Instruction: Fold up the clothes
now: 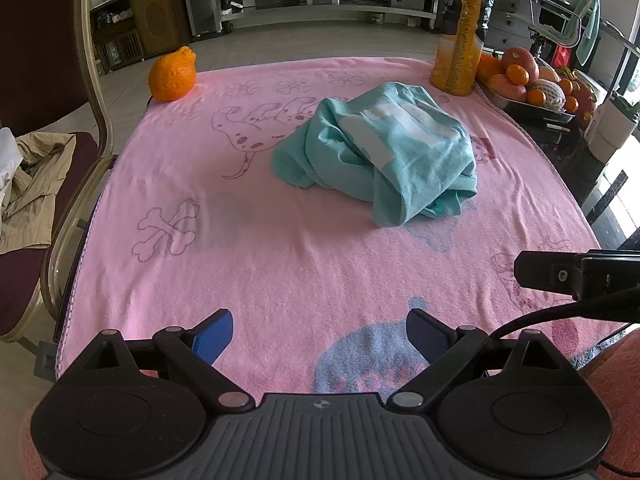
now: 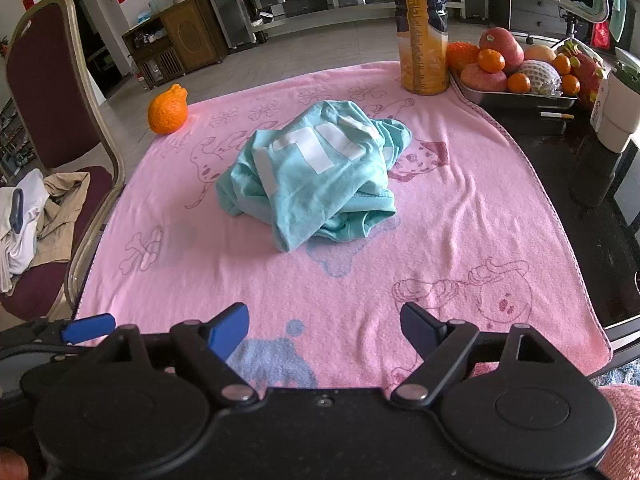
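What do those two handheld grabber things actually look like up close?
Both are matte black. The left gripper and the right gripper each carry blue ribbed fingertips on hinged black links with silver pivot pins, round housings either side, and a ribbed grey centre plate. A black cable trails alongside.

Each gripper is matte black plastic: two round discs flanking a ribbed centre plate, angled linkage arms with silver pivot screws, and textured blue pads on the fingers. The left gripper trails a black cable; the right gripper matches it.
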